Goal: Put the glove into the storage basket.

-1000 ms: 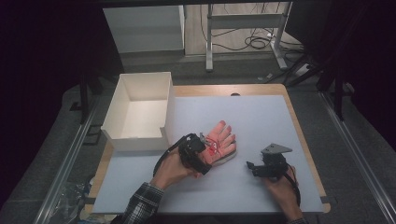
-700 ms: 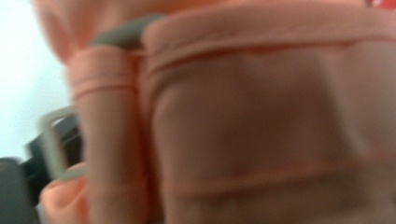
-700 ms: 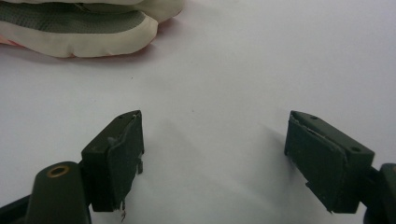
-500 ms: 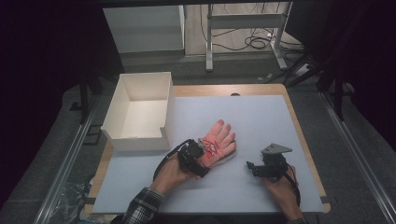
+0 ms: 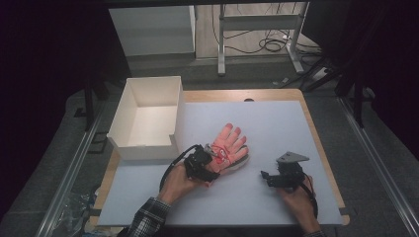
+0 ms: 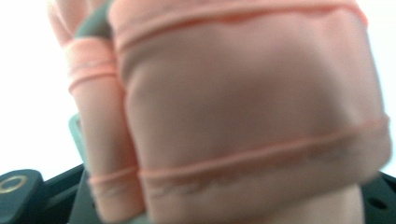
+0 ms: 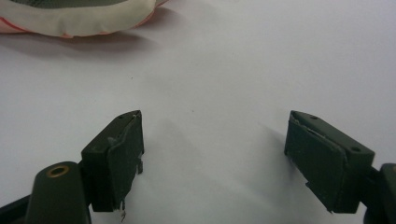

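A pink glove point(image 5: 228, 147) with red marks is seen lying flat near the middle of the surface point(image 5: 276, 118), its fingers pointed toward the far edge. Its cuff end is met by the left claw point(image 5: 211, 159). In the left gripper view the glove point(image 6: 243, 107) is pressed so close that it looks blurry, and the jaws are hidden, so it cannot be told if it is pinched. The right claw point(image 7: 212, 154) is spread wide over bare surface nearer the right edge, pinching nothing. A white box point(image 5: 148, 118) is set at the left edge.
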`<state>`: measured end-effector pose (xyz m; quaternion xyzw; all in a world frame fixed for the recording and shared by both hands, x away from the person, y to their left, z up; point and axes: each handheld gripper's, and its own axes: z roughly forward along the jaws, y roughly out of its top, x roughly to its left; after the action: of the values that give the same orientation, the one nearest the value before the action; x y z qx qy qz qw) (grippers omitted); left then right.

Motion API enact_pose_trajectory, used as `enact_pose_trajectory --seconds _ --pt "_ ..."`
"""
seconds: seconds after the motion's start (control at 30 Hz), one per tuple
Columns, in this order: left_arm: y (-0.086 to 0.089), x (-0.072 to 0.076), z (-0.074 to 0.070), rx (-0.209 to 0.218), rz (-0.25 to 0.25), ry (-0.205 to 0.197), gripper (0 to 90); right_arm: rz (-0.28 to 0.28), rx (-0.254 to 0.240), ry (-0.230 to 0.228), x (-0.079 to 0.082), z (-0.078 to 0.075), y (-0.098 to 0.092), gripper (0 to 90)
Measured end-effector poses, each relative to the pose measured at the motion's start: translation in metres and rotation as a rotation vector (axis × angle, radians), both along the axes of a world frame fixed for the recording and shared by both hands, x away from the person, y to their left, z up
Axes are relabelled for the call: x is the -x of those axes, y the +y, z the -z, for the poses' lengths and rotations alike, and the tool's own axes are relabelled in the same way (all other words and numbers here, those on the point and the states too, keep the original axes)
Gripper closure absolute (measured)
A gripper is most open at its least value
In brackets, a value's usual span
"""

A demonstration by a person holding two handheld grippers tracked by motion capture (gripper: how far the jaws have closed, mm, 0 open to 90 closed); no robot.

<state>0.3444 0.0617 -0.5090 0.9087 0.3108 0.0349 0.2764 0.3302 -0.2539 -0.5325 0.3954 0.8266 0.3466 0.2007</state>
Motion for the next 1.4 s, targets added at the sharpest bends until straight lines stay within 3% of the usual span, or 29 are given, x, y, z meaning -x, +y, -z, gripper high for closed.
enact_pose_trajectory --seconds 0.13,0.3,0.67,1.4 --pt "-0.003 -0.001 -0.004 0.018 -0.005 -0.01 47.2 0.0 0.0 0.001 0.0 0.0 0.0 20.0" --pt "-0.011 -0.006 -0.013 -0.009 0.002 -0.026 47.2 0.001 -0.002 0.001 0.0 0.0 0.0 20.0" --pt "-0.018 -0.023 -0.046 -0.003 -0.077 -0.068 46.9 -0.001 -0.001 0.001 0.0 0.0 0.0 20.0" --pt "-0.002 -0.064 -0.098 0.02 -0.183 -0.073 46.4 -0.001 -0.005 0.003 0.0 0.0 0.0 19.9"
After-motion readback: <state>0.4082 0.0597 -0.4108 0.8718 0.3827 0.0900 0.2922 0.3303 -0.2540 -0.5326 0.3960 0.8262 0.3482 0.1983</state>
